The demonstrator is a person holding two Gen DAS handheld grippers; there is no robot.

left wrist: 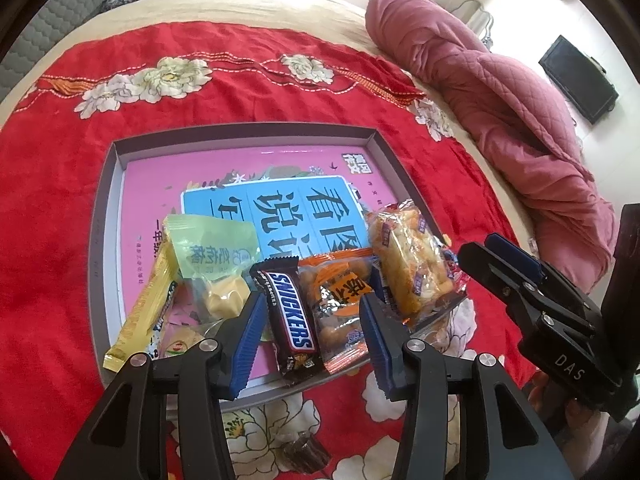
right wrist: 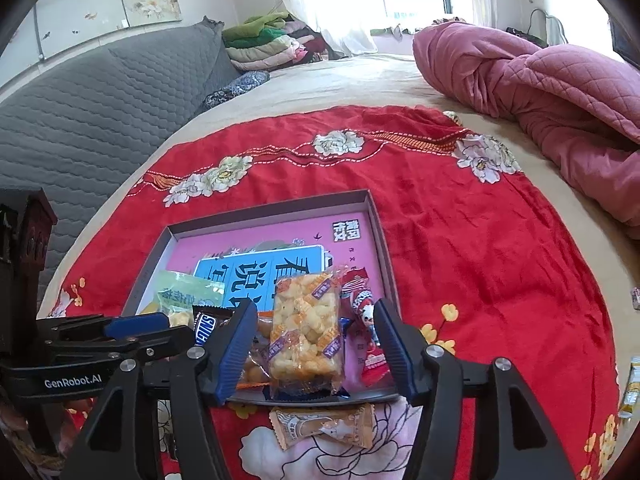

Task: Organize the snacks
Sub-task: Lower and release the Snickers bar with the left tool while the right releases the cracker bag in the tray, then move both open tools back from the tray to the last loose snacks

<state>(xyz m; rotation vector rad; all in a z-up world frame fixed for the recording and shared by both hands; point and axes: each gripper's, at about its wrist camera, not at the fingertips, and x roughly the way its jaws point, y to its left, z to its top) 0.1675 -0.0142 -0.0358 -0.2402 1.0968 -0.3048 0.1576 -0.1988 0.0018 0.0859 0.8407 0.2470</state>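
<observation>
Item: left gripper (left wrist: pixel 312 320) and right gripper (right wrist: pixel 316 344), both spread, empty, above crowded tray (left wrist: pixel 105 216); risk: Snickers bar (left wrist: pixel 291 322) below overhangs rim, easily knocked off.

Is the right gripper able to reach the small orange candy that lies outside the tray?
Probably yes. The orange candy lies on the red cloth just before the tray's near rim, below the right gripper, whose jaws stand open and empty. Nothing covers it.

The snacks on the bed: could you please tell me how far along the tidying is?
Done: Snickers bar, puffed rice cake and other packets lie in the grey tray. In hand: nothing; left claw and right claw hang open. Left: the orange candy on the red blanket.
</observation>
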